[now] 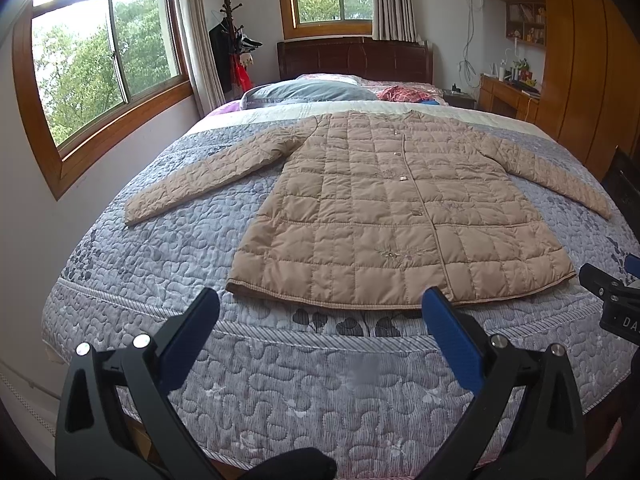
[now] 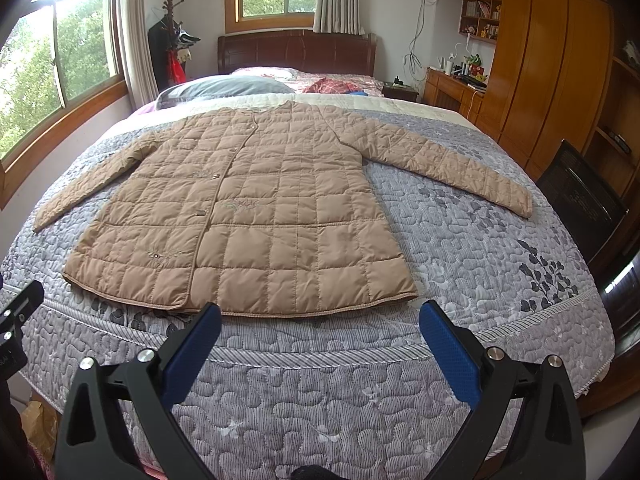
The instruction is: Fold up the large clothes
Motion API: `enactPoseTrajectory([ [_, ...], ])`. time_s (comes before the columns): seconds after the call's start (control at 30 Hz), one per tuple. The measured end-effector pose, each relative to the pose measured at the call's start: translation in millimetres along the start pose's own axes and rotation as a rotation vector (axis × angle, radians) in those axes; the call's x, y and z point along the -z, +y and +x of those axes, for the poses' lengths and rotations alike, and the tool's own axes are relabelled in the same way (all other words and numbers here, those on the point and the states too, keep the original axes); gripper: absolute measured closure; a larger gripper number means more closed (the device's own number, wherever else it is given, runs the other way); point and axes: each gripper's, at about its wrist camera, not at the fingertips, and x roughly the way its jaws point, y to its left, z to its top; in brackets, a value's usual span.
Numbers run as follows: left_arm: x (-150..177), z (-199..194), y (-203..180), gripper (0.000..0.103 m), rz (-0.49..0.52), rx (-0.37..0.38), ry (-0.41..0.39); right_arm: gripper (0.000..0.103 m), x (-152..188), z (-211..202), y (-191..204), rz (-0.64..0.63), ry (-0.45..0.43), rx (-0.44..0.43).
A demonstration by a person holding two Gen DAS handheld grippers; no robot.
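Jaws: both pairs spread wide and empty, blue pads facing inward with only bedding between them.
Left gripper (image 1: 320, 304): hovers over the foot of the bed, just short of the coat's hem, touching nothing.
Right gripper (image 2: 320, 316): same pose beside it, also just short of the hem.
Coat (image 1: 400, 208): tan quilted coat, front up and buttoned, flat on the grey patterned bedspread (image 1: 280, 392); collar toward the headboard (image 1: 356, 60), both sleeves (image 1: 200, 184) angled outward.
Handling: judged light, puffy and soft, with a smooth shell likely to slip; padding should resist sharp creases and spring back.
Hold: a deep pinch at a cuff or hem corner, through both layers, looks safest.
Progress: no fold made yet.
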Motion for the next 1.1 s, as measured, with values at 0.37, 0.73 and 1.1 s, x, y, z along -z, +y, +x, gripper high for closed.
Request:
enactPoseTrajectory([
  [0.37,-2.0,1.9,-2.2,0.003,0.004,-0.002,0.006,0.004,-1.2,4.1,4.1,-0.001,0.003,-0.001],
  [0.73,-3.7,2.3,-3.1,0.003,0.009,-0.003,0.007,0.004,-2.3,4.0,-0.2,0.0,0.007,-0.006],
  [1.1,-5.0,3.6,-4.4,0.003,0.009,-0.004,0.012,0.004,-2.2,5.9,0.1,0.001,0.011,-0.009],
])
